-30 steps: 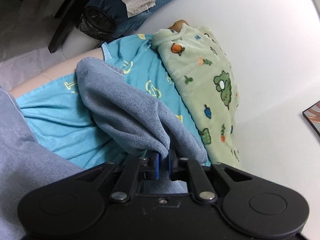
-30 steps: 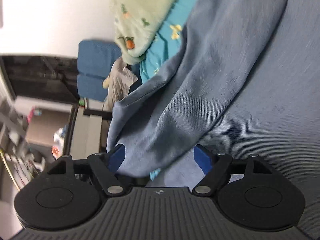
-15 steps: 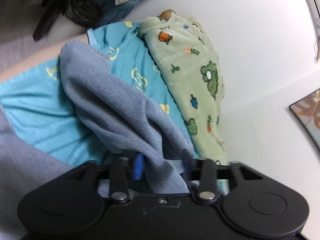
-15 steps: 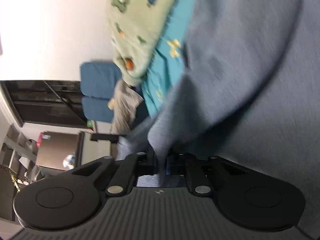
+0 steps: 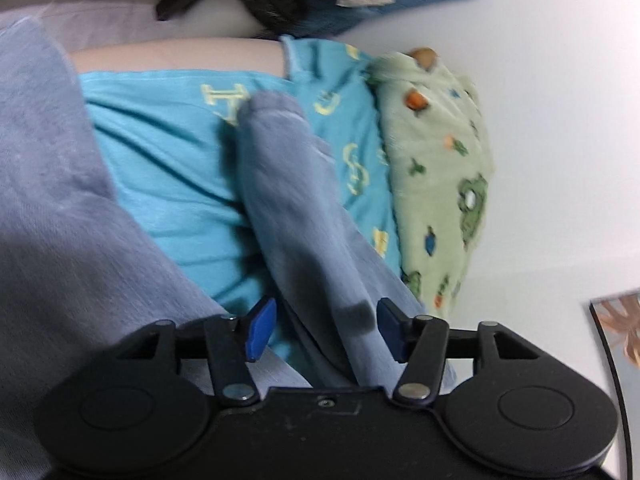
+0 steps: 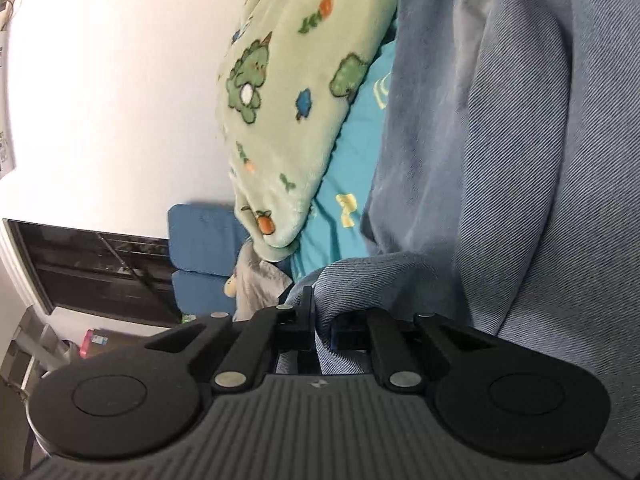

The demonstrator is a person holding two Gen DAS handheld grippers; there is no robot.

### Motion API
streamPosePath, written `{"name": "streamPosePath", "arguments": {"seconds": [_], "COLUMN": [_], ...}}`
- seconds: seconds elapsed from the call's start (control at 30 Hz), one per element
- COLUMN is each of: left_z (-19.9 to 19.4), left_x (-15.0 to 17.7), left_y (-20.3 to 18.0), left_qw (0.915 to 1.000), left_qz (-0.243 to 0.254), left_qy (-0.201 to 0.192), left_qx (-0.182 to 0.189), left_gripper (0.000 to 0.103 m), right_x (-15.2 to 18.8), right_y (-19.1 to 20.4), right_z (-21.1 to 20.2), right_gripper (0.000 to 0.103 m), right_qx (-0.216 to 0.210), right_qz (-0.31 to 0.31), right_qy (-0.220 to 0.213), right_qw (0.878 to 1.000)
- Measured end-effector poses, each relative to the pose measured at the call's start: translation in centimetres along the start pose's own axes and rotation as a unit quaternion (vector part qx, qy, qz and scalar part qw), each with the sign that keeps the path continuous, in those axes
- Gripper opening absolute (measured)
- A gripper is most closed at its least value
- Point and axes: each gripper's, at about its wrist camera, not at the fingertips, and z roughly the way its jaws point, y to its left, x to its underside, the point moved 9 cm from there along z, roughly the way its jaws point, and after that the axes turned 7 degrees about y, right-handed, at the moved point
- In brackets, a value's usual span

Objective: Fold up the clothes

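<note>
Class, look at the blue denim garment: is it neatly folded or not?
Not folded. The blue denim garment lies rumpled in loose ridges over the turquoise printed shirt, one bunched edge pinched in the right gripper.

The framed picture (image 5: 618, 328) was cut by the left view's edge; the denim garment (image 6: 520, 160) overran both views' edges.

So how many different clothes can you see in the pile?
3. The blue denim garment lies nearest, pinched by the right gripper. The turquoise shirt lies under it. The green dinosaur fleece lies at the far side. More could be hidden underneath.
</note>
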Motion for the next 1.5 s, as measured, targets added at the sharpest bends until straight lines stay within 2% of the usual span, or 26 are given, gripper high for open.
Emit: {"name": "streamPosePath", "arguments": {"seconds": [0.13,0.33,0.37,0.43,0.47,0.5,0.57,0.63,0.7,0.77,0.87,0.93,1.0,1.07,1.2,1.23,1.27,1.33,1.4,1.47,1.5], "left_z": [-0.2,0.4,0.8,1.0,1.2,1.0,0.7,-0.7,-2.7,-4.8,-7.6,-8.7,-8.9,-8.0,-6.5,-6.4,-6.3,-6.6,-7.0,-7.4,-7.6], "left_x": [-1.4,-3.3,-3.7,-4.7,-4.9,-5.1,-5.3,-5.8,-6.6,-7.5,-9.2,-10.3,-11.4,-12.0,-12.9,-13.1,-13.2,-13.2,-13.4,-13.1,-12.9], "left_y": [0.8,0.2,0.0,0.0,0.1,-0.1,-0.5,-2.2,-4.0,-5.3,-6.5,-6.6,-5.7,-3.7,-0.3,0.2,0.7,1.2,1.5,2.0,2.3], "left_qw": [0.9996,0.9986,0.9980,0.9970,0.9973,0.9974,0.9976,0.9952,0.9886,0.9825,0.9723,0.9676,0.9659,0.9711,0.9766,0.9769,0.9771,0.9798,0.9822,0.9834,0.9834], "left_qz": [-0.020,0.014,0.026,0.037,0.036,0.038,0.042,0.061,0.093,0.095,0.101,0.110,0.111,0.084,0.036,0.028,0.019,-0.009,-0.024,-0.036,-0.049], "left_qy": [-0.020,-0.046,-0.049,-0.062,-0.059,-0.056,-0.052,-0.077,-0.118,-0.155,-0.202,-0.223,-0.233,-0.223,-0.199,-0.197,-0.195,-0.189,-0.180,-0.172,-0.169], "left_qx": [-0.004,-0.023,-0.029,-0.028,-0.026,-0.024,-0.019,0.003,0.014,0.042,0.058,0.043,0.013,-0.017,-0.074,-0.078,-0.082,-0.066,-0.047,-0.045,-0.044], "left_gripper": [0.048,0.042,0.039,0.024,0.012,0.005,0.003,0.003,0.003,0.003,0.003,0.003,0.003,0.003,0.004,0.005,0.009,0.023,0.043,0.054,0.055], "right_x": [-0.6,0.0,0.2,0.7,0.9,1.1,1.5,2.1,2.9,4.5,7.9,10.5,12.4,13.1,12.9,12.8,12.7,12.6,12.4,12.5,12.4], "right_y": [-1.0,-1.5,-1.3,-0.9,-0.7,-0.5,-0.4,-0.5,-0.5,-0.4,-0.3,-0.5,-1.4,-2.6,-3.9,-3.8,-3.7,-3.4,-3.0,-2.4,-1.9], "right_z": [-0.5,-1.2,-1.2,-0.9,-0.8,-0.7,-0.4,-0.1,0.3,1.0,2.6,4.1,5.2,5.7,5.2,5.1,4.9,4.6,4.3,4.4,4.4], "right_gripper": [0.007,0.007,0.007,0.007,0.008,0.008,0.008,0.008,0.008,0.008,0.008,0.008,0.011,0.011,0.007,0.008,0.010,0.011,0.010,0.010,0.009], "right_qx": [0.003,-0.005,-0.004,-0.004,-0.004,-0.006,-0.010,-0.012,-0.011,-0.012,-0.003,0.015,0.035,0.049,0.057,0.056,0.057,0.054,0.049,0.037,0.034], "right_qz": [0.013,0.014,0.008,-0.004,-0.011,-0.021,-0.031,-0.032,-0.036,-0.042,-0.053,-0.073,-0.083,-0.079,-0.084,-0.083,-0.088,-0.098,-0.110,-0.112,-0.119], "right_qy": [-0.014,-0.005,-0.002,0.006,0.010,0.013,0.024,0.036,0.050,0.074,0.121,0.153,0.175,0.183,0.188,0.188,0.188,0.185,0.178,0.172,0.168], "right_qw": [1.000,1.000,1.000,1.000,1.000,1.000,0.999,0.999,0.998,0.996,0.991,0.985,0.980,0.979,0.977,0.977,0.977,0.976,0.977,0.978,0.978]}}
